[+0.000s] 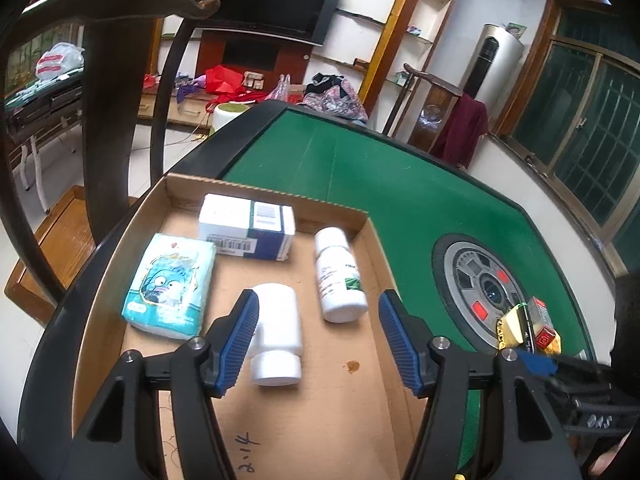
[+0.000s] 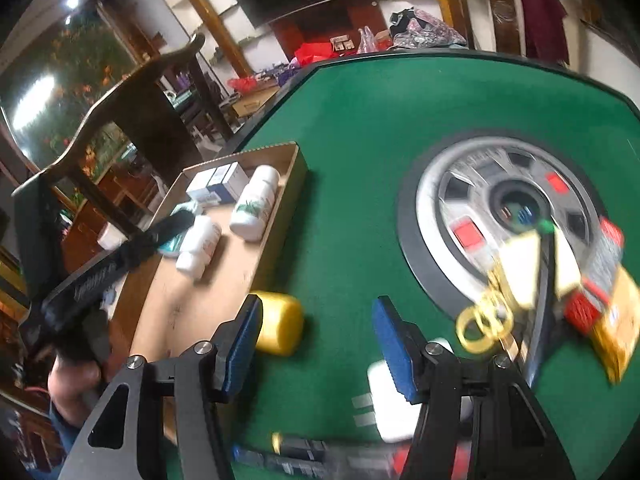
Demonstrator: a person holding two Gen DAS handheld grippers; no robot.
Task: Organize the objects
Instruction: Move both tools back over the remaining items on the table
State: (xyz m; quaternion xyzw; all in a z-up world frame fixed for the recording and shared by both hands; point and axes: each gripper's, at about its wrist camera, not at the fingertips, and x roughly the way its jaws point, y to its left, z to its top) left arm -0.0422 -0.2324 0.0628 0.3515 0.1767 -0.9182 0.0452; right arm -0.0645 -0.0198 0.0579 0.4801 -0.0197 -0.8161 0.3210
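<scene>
A shallow cardboard tray (image 1: 360,384) lies on the green table's left side. In it lie a plain white bottle (image 1: 276,336), a labelled white bottle (image 1: 340,276), a white and blue box (image 1: 248,228) and a blue tissue pack (image 1: 170,286). My left gripper (image 1: 316,340) is open above the tray, its left finger beside the plain bottle. My right gripper (image 2: 316,344) is open and empty over the green felt. A yellow block (image 2: 280,330) lies just beyond its left finger. A white object (image 2: 386,404) lies under its right finger. The tray also shows in the right wrist view (image 2: 224,280).
A round grey hub (image 2: 508,216) sits mid-table. Gold and red packets (image 2: 600,304) and a gold ring piece (image 2: 486,324) lie blurred by it. Dark boxes (image 2: 304,454) lie at the near edge. A dark wooden chair (image 1: 108,92) stands left of the table.
</scene>
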